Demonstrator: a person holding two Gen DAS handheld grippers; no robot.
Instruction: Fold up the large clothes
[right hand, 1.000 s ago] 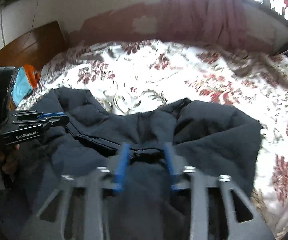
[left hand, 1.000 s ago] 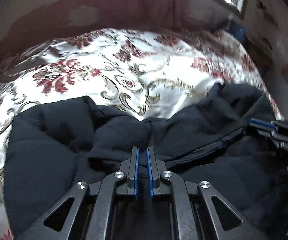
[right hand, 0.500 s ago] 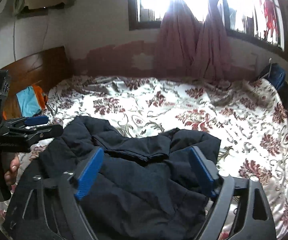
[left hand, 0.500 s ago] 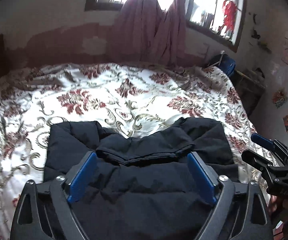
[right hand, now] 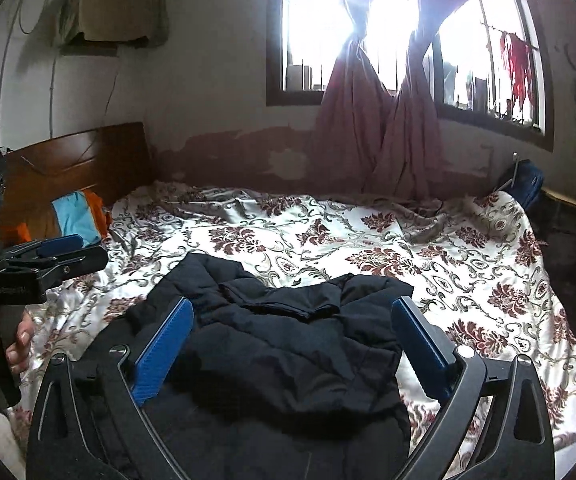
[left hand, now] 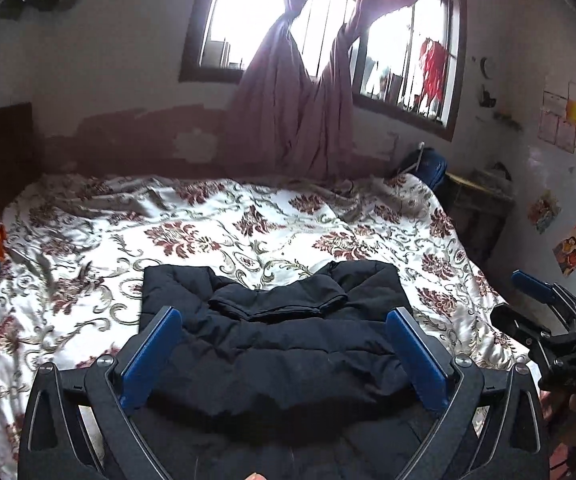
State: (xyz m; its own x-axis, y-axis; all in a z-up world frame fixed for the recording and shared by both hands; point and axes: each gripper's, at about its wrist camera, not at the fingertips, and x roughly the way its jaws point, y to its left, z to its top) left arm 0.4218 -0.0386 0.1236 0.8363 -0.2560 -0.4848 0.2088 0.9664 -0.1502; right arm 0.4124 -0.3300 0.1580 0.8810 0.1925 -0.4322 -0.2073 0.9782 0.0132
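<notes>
Your left gripper (left hand: 286, 354), black with blue pads, has its two fingers spread wide, and nothing is between them. You hold it above the near part of the black padded jacket (left hand: 284, 344), not touching it. The right gripper (right hand: 292, 346) is the same: fingers wide apart, empty, above the same garment.

The black padded jacket lies on the near side of the bed, on the white satin bedcover with dark red flowers and grey-gold scrolls (left hand: 248, 224). It is already folded in: the body makes a compact, nearly square shape, and a sleeve part lies across the top, with its hem edge running left to right just below the collar area. In the right wrist view the left side of the jacket (right hand: 288, 340) is a bit lumpy and stands higher, and the lower part goes out of view under the gripper.

From the left wrist view you see the right gripper (left hand: 548, 320) at the right edge, beside the bed. From the right wrist view the left gripper (right hand: 64, 254) is at the left edge, with your left hand (right hand: 20, 344) on its handle.

At the head of the bed there is a brown wooden headboard (right hand: 84, 160) and, in front of it, an orange and light blue folded cloth (right hand: 76, 218). Behind the bed, the dusty pink curtains (left hand: 300, 120) are knotted in front of the bright window with the dark frame (left hand: 452, 76).
</notes>
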